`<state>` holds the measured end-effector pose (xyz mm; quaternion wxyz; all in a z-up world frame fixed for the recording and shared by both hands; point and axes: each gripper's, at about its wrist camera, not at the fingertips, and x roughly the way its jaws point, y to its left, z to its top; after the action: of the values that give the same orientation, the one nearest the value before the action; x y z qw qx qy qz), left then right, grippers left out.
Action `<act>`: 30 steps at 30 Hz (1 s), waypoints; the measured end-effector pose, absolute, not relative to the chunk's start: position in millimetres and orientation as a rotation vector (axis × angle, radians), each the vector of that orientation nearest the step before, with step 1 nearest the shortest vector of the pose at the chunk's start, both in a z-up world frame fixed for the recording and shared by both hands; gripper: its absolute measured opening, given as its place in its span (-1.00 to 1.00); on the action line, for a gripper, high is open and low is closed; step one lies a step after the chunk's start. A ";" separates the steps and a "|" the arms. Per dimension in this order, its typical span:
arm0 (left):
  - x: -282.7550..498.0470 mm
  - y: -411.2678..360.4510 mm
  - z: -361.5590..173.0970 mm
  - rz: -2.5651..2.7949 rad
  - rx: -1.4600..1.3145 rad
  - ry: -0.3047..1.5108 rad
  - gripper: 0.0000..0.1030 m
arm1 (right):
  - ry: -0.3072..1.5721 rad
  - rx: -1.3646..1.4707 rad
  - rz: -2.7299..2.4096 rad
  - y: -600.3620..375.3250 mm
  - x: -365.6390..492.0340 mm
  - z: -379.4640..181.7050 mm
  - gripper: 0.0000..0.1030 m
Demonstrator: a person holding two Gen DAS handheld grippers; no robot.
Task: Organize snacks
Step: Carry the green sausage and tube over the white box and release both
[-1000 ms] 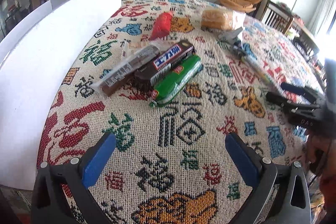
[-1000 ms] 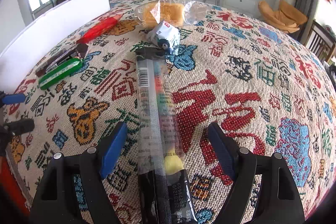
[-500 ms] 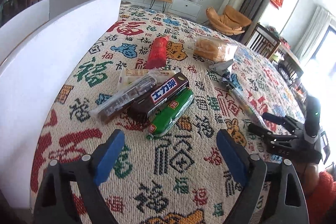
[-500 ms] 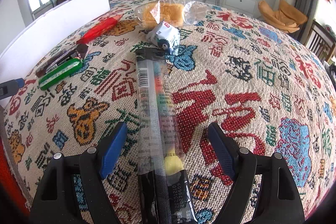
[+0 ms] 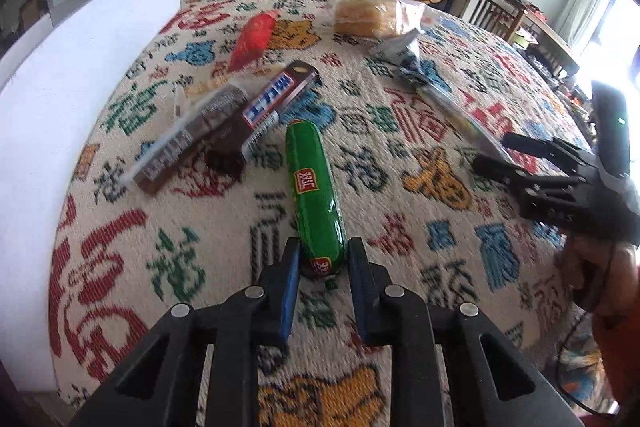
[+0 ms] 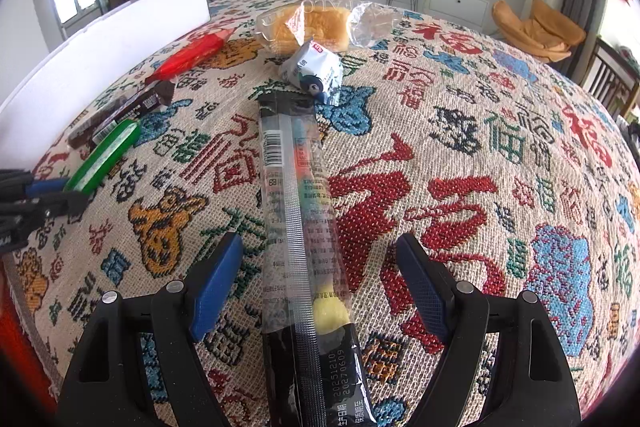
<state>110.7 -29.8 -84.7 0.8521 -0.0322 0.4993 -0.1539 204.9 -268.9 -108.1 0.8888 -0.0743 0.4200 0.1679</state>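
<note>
Green snack caught at its near end

Jaws of our left gripper (image 5: pixel 323 269) have just been closing, and now they pinch the green sausage snack (image 5: pixel 316 193) at the end nearest us. A moment ago those jaws stood wide over bare cloth and the green snack lay snug against the brown chocolate bar (image 5: pixel 262 115). Now it is turned away from the bar, with a gap between them, and points straight out from our left gripper. It looks like it rests on the patterned tablecloth (image 5: pixel 400 163), though we cannot tell if it is lifted a little.

Our right gripper (image 6: pixel 320 281) has not moved. Its jaws stand wide apart on both sides of the long clear snack packet (image 6: pixel 298 211), and the blue pads (image 6: pixel 216 279) do not touch it.

We think this means the first snack is ready to be carried. The red packet (image 5: pixel 256 39), the bread (image 5: pixel 370 17) and the small white pouch (image 6: pixel 314 71) lie farther back, waiting to be sorted.
</note>
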 end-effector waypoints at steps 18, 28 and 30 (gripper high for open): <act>121.4 -36.6 -85.8 -0.198 -0.036 0.993 -0.55 | 0.873 -0.151 0.351 -269.2 204.8 -108.2 0.58; 108.8 -1.2 -82.5 -0.226 -0.247 0.934 -0.56 | 1.017 -0.157 0.415 -259.9 227.2 -97.1 0.61; 106.3 -1.9 -78.2 -0.237 -0.243 0.912 -0.56 | 1.051 -0.198 0.420 -248.0 237.0 -90.1 0.61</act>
<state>106.3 -1.9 -78.2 0.8840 -0.1167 0.4383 -0.1137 237.0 -248.0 -90.1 0.8394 -0.0938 0.4972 0.1985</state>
